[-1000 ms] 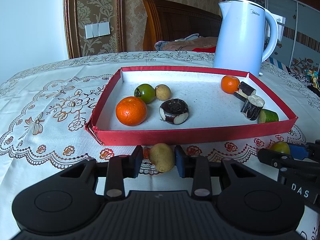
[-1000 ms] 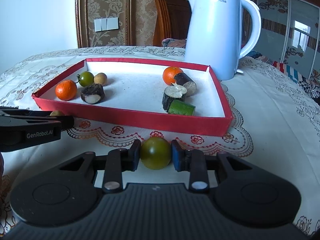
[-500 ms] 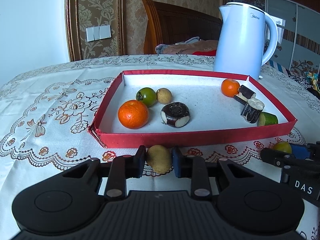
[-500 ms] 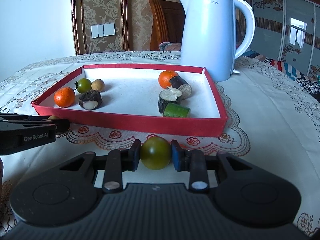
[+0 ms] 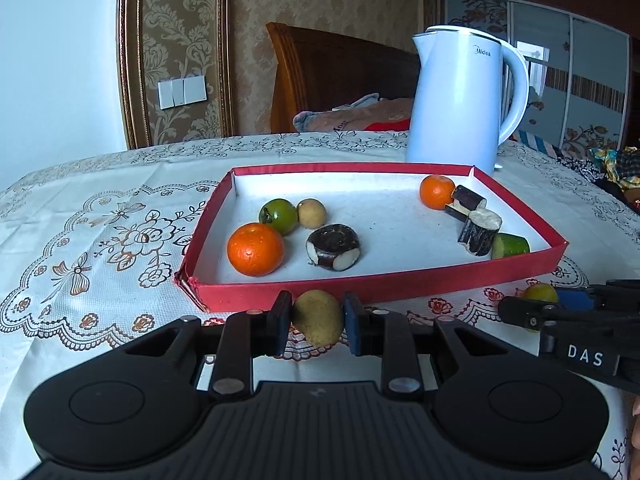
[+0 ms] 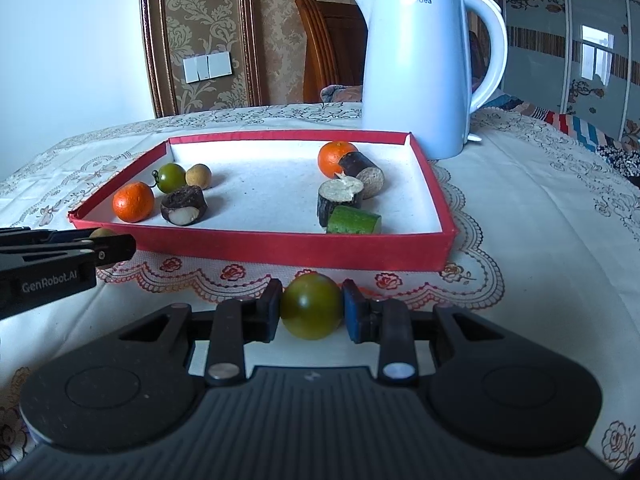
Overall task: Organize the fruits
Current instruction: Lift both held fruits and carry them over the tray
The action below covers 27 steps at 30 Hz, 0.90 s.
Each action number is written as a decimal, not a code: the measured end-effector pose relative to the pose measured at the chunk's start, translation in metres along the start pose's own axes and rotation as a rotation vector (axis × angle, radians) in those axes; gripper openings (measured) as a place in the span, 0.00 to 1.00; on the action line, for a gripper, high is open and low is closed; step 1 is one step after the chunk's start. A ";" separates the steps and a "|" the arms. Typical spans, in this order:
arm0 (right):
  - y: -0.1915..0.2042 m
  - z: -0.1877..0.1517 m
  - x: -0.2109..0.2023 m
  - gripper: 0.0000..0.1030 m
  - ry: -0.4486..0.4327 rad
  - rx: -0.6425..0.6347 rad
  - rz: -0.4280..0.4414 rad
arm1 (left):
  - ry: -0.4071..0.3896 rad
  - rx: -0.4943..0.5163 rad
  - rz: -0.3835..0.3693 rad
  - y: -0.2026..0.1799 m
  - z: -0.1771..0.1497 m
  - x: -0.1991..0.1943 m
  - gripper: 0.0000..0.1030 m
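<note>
My left gripper (image 5: pixel 316 318) is shut on a tan longan (image 5: pixel 318 317), held just before the near wall of the red tray (image 5: pixel 400 286). My right gripper (image 6: pixel 310 311) is shut on a green tomato (image 6: pixel 311 306), in front of the tray's near wall (image 6: pixel 320 248). In the tray's left part lie an orange (image 5: pixel 255 249), a green tomato (image 5: pixel 279 216), a longan (image 5: pixel 311 213) and a dark sugarcane piece (image 5: pixel 333 246). In its right part lie a small orange (image 5: pixel 437 191), two dark cane pieces (image 5: pixel 478 232) and a green piece (image 5: pixel 510 245).
A white electric kettle (image 5: pixel 460 100) stands behind the tray's far right corner, also in the right wrist view (image 6: pixel 416 68). The table has a lace floral cloth (image 5: pixel 100 240). A wooden chair (image 5: pixel 332 76) stands behind the table.
Both grippers have risen and drawn back a little, each still holding its fruit. The tray contents have not moved.
</note>
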State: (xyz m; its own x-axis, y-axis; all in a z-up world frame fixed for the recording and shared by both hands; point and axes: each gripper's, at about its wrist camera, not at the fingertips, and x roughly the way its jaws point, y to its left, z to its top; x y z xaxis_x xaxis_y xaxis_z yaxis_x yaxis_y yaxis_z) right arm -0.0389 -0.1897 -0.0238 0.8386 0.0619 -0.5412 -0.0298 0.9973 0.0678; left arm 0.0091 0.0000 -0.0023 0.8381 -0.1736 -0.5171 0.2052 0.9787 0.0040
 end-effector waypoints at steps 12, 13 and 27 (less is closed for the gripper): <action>-0.003 0.000 -0.006 0.29 -0.029 0.017 0.018 | -0.052 -0.003 0.018 -0.001 0.001 -0.006 0.26; -0.003 -0.001 -0.005 0.29 -0.029 0.017 0.018 | -0.054 -0.002 0.022 -0.002 0.002 -0.006 0.26; 0.001 0.013 -0.007 0.29 -0.060 -0.005 -0.006 | -0.065 -0.038 0.036 -0.003 0.025 -0.001 0.26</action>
State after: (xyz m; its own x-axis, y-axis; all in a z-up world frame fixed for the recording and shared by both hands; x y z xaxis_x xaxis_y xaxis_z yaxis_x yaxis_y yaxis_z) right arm -0.0380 -0.1895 -0.0087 0.8701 0.0530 -0.4901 -0.0271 0.9978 0.0598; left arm 0.0203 -0.0055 0.0190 0.8758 -0.1438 -0.4607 0.1559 0.9877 -0.0120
